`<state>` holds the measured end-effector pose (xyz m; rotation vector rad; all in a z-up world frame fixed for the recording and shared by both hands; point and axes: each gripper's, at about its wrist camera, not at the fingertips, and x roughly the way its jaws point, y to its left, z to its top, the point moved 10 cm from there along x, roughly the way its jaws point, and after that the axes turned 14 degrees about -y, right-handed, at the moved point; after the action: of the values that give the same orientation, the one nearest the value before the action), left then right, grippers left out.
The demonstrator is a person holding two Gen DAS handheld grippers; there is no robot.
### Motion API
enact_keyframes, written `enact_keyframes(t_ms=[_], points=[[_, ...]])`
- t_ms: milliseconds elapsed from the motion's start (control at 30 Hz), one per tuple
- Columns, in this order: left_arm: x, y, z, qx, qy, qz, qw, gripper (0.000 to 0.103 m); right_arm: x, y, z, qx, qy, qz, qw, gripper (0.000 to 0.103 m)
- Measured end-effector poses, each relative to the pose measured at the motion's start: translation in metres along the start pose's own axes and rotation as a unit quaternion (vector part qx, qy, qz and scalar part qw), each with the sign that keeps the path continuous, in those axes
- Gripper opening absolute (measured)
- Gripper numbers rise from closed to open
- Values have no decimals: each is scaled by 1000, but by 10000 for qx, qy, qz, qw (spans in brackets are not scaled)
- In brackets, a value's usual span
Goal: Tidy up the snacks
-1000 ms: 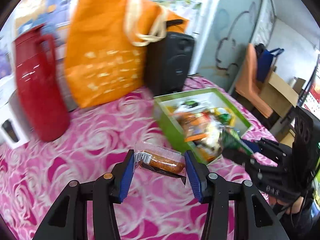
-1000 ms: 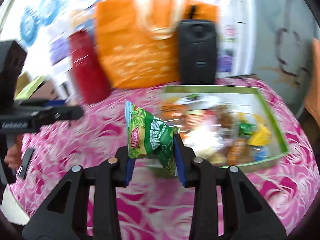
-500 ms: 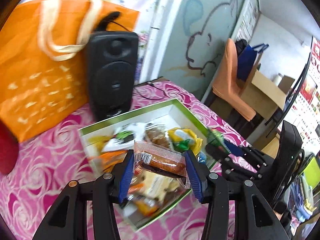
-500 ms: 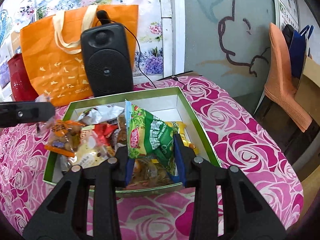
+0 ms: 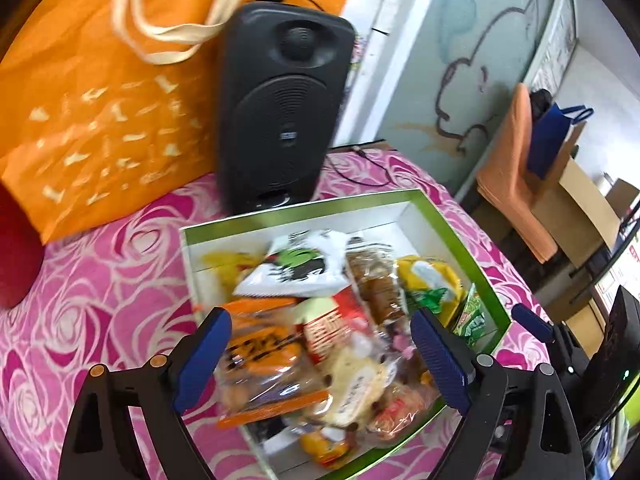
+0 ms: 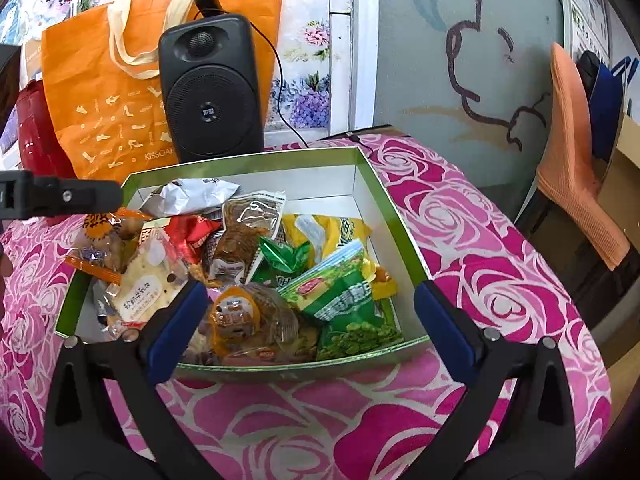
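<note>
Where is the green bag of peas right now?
In the right wrist view the green pea bag lies inside the green box, in its near right corner, beside a clear-wrapped snack and in front of a yellow packet.

Black speaker (image 6: 210,88) btwn orange tote bag (image 6: 104,92) & wall; red jug (image 6: 34,144) left.

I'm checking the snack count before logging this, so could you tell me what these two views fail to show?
- Left wrist view: the orange packet and its neighbours are motion-blurred; labels unreadable.
- Both views: lower snack layers in the green box are buried under top packets.
- Right wrist view: the left gripper is cut off by the frame edge.
- The red jug is partly hidden behind the orange bag.
</note>
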<state>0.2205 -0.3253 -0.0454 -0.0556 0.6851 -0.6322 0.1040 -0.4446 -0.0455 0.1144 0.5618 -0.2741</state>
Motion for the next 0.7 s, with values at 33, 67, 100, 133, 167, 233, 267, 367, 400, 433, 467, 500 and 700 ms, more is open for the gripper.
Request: enact_keyframes(t_ms=[33,67,100,133,167,233,267,367,400,433,467,500,700], points=[[-3,1,0,-7,-12,8,10000,93,-2,1,0,7,18,-17,10000,103],[-7,1,1,4,-40,24,10000,93,-3,2,2,-3,26,-28,10000,103],[-11,2,2,30,-82,64,9999,93,-7,4,4,-16,9,-31,10000,103],[-16,3,3,70,-126,108,9998,93,-10,6,7,-22,-13,-17,10000,103],[-19,3,5,103,-155,133,9997,93,-15,8,11,-28,-44,11,10000,103],[-31,4,7,176,-268,230,9992,93,-27,12,20,-20,-109,24,9999,103],[-38,4,9,207,-329,271,9989,93,-34,12,24,-13,-140,10,9999,103],[-59,7,12,258,-485,419,9976,93,-53,17,34,9,-225,55,9997,103],[-68,8,11,262,-534,492,9970,93,-57,19,35,5,-232,75,9997,103],[-74,10,10,254,-566,552,9965,93,-64,22,37,-20,-239,84,9997,103],[-84,11,7,227,-606,630,9959,93,-72,24,37,-74,-237,69,9997,103],[-92,11,4,202,-640,652,9956,93,-77,26,38,-139,-227,51,9996,103],[-127,17,-20,287,-707,995,9921,93,-111,36,30,-313,-143,-26,9994,103]])
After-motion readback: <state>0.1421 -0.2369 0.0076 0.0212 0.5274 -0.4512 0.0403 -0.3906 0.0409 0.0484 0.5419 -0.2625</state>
